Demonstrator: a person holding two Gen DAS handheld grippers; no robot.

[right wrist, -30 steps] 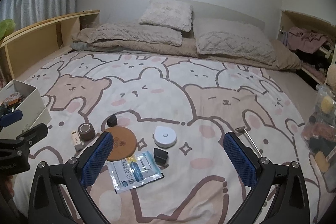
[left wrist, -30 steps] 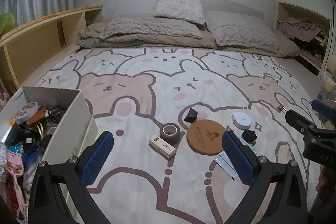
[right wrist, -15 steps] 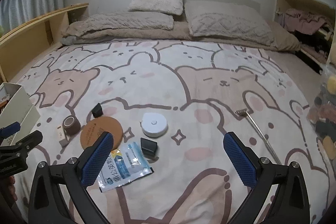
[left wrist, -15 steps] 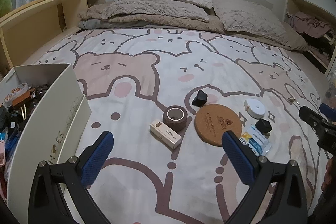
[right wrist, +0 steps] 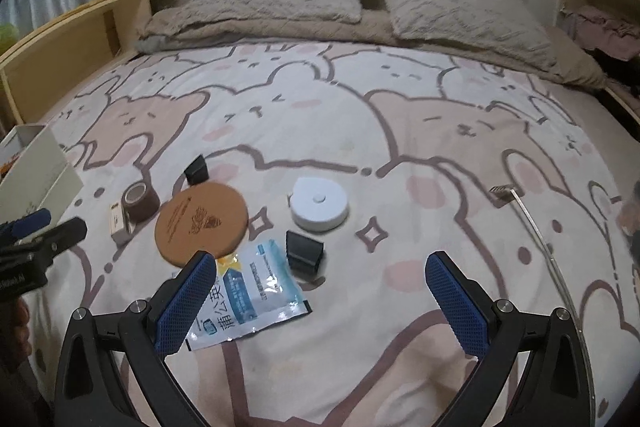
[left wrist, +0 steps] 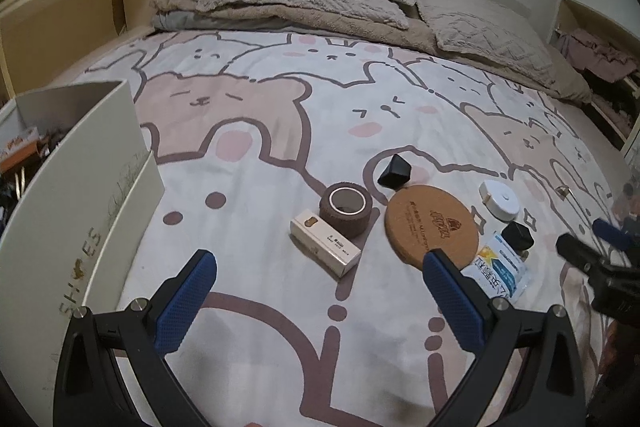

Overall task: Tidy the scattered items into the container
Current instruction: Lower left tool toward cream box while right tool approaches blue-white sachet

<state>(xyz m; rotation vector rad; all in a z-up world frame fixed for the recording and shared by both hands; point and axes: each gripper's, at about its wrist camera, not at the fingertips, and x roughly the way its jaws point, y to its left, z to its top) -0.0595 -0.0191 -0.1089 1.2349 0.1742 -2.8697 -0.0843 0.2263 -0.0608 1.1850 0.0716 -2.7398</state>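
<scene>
Scattered items lie on the bear-print bedspread: a small cream box (left wrist: 325,247), a brown tape roll (left wrist: 345,209), a cork coaster (left wrist: 431,223), two small black blocks (left wrist: 394,171) (right wrist: 304,251), a white round tape measure (right wrist: 319,203), a blue-and-white sachet (right wrist: 248,291) and a thin metal back-scratcher (right wrist: 536,227). The white shoe box (left wrist: 76,195) stands at the left. My left gripper (left wrist: 316,297) is open and empty, just short of the cream box. My right gripper (right wrist: 320,301) is open and empty, over the sachet and black block.
Pillows and a folded beige blanket (left wrist: 320,7) lie at the head of the bed. A wooden shelf (left wrist: 80,7) runs along the left side. A shelf with clothes (right wrist: 600,23) is at the far right.
Both grippers have moved forward and lower towards the items, which now look larger. The shoe box has slid towards the left edge of the left view. Both stay open.
</scene>
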